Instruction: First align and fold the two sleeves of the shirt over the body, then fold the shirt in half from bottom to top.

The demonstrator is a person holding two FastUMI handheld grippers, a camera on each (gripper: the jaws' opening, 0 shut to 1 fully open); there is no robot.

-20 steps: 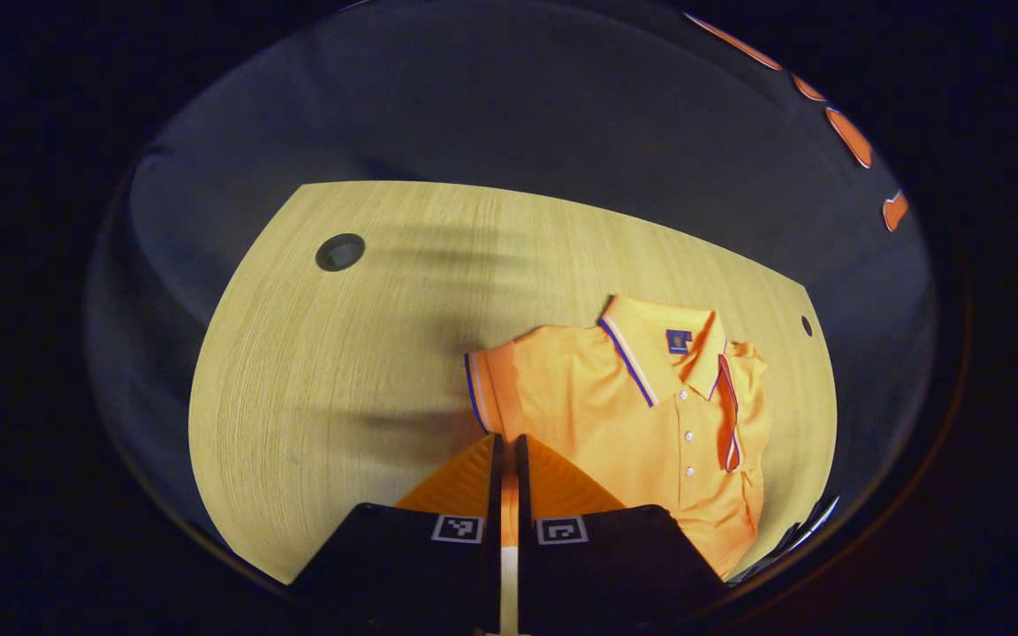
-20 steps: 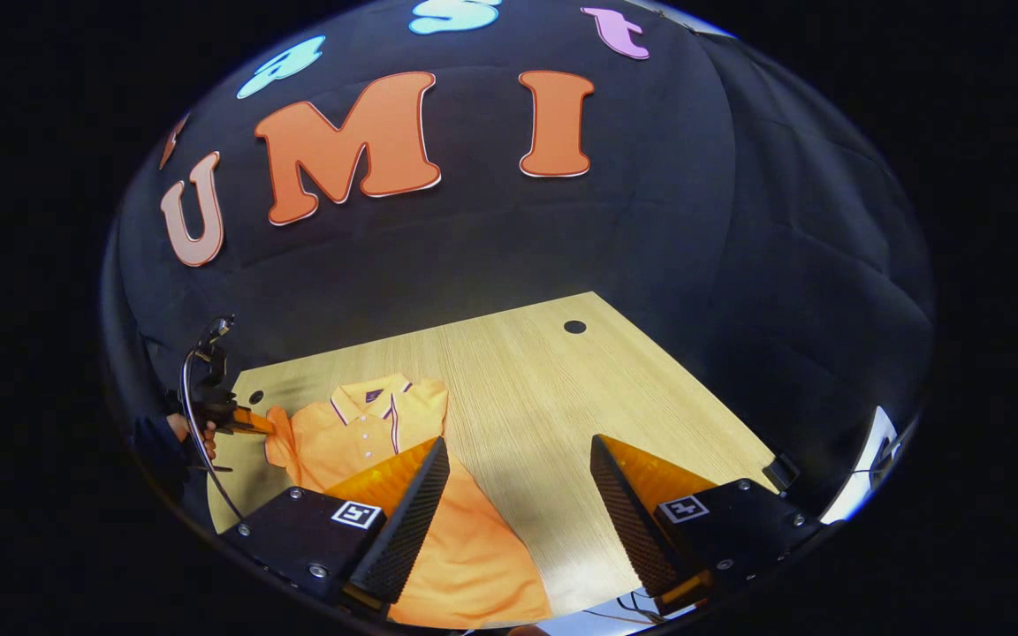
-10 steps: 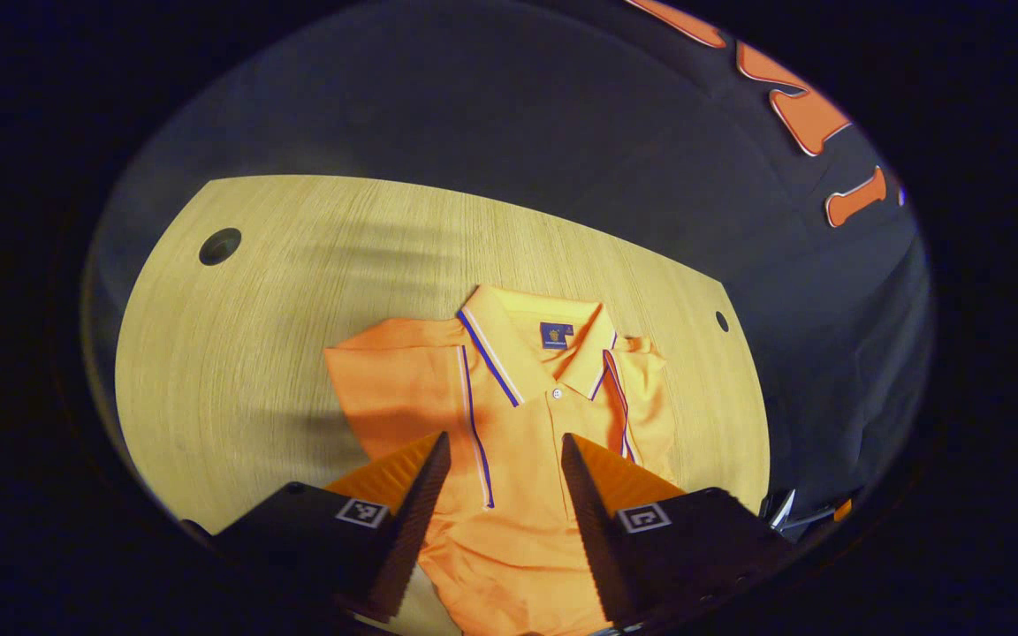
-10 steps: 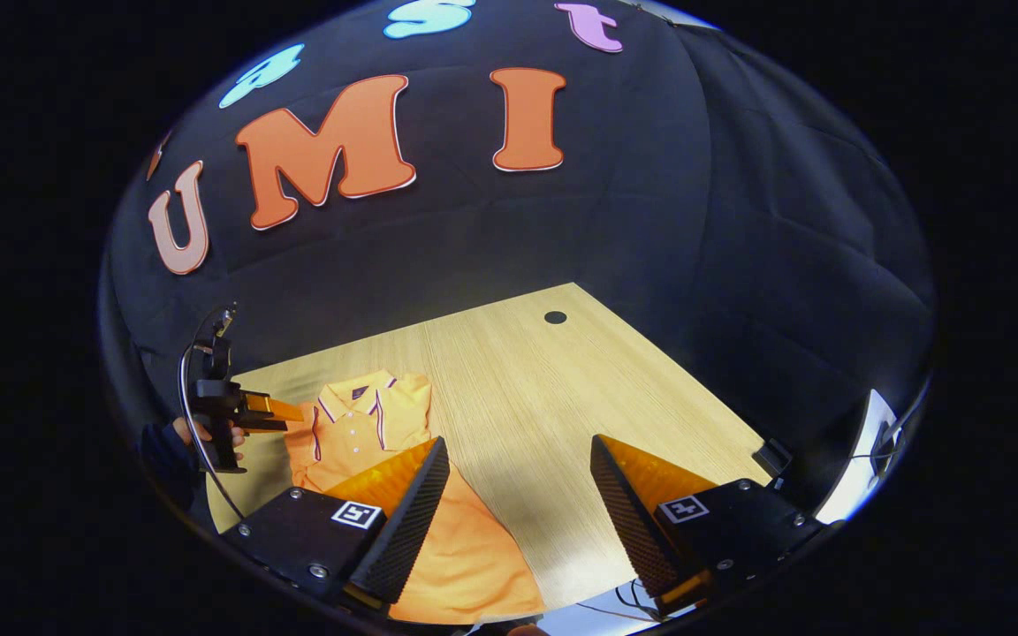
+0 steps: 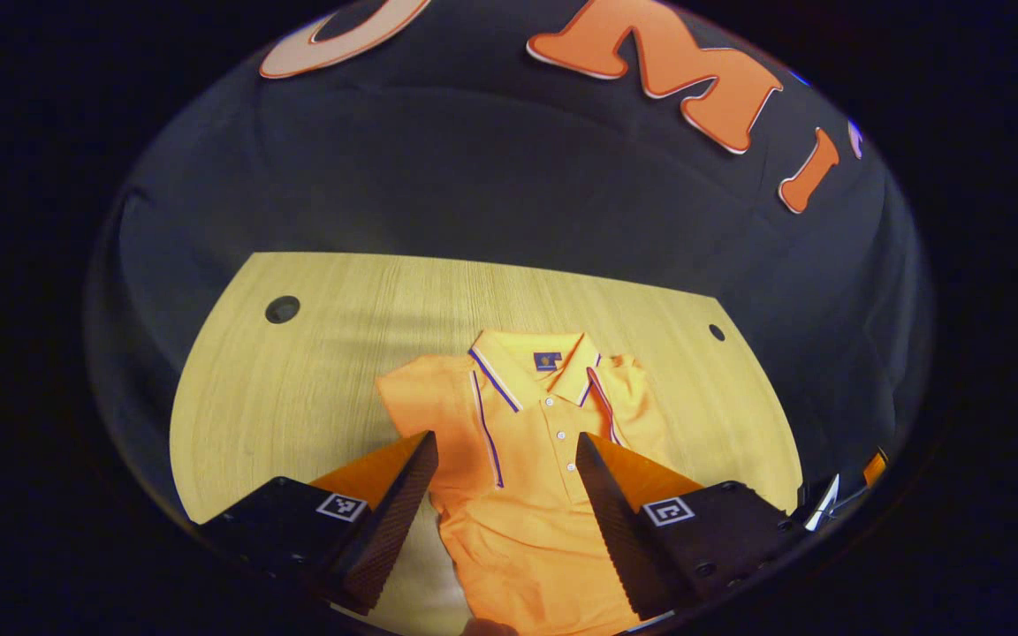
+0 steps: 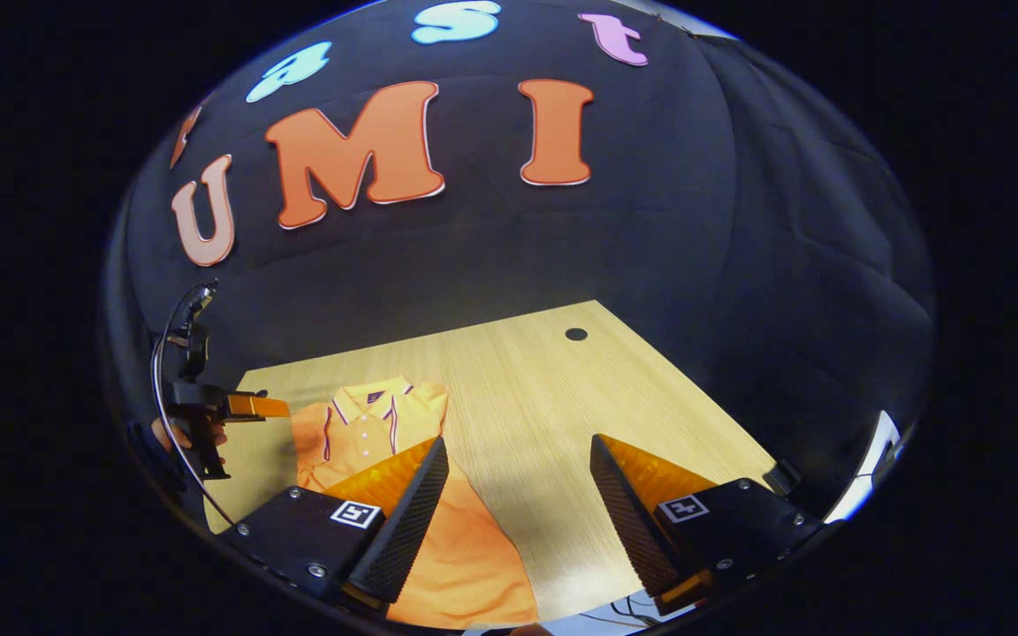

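Note:
An orange polo shirt (image 5: 535,459) lies flat on the wooden table (image 5: 297,389), collar away from me and both striped sleeves folded over the body. My left gripper (image 5: 505,442) hovers open over the shirt's chest, holding nothing. In the right gripper view the shirt (image 6: 368,424) lies at the lower left, its hem reaching toward me under the left finger. My right gripper (image 6: 518,442) stands open above bare table beside the shirt's lower right edge. Farther off, a hand (image 6: 164,435) holds the left gripper (image 6: 272,406) just left of the shirt's shoulder.
The table (image 6: 544,389) has round cable holes at its far corners (image 5: 282,309) (image 5: 717,332) (image 6: 576,334). The black booth wall rises behind it. Cables (image 6: 633,609) hang at the table's near edge. Bare wood stretches to the shirt's right.
The left gripper, shut on the left sleeve a second ago, laid it over the body, opened, and has drawn back and up. The right gripper has barely moved.

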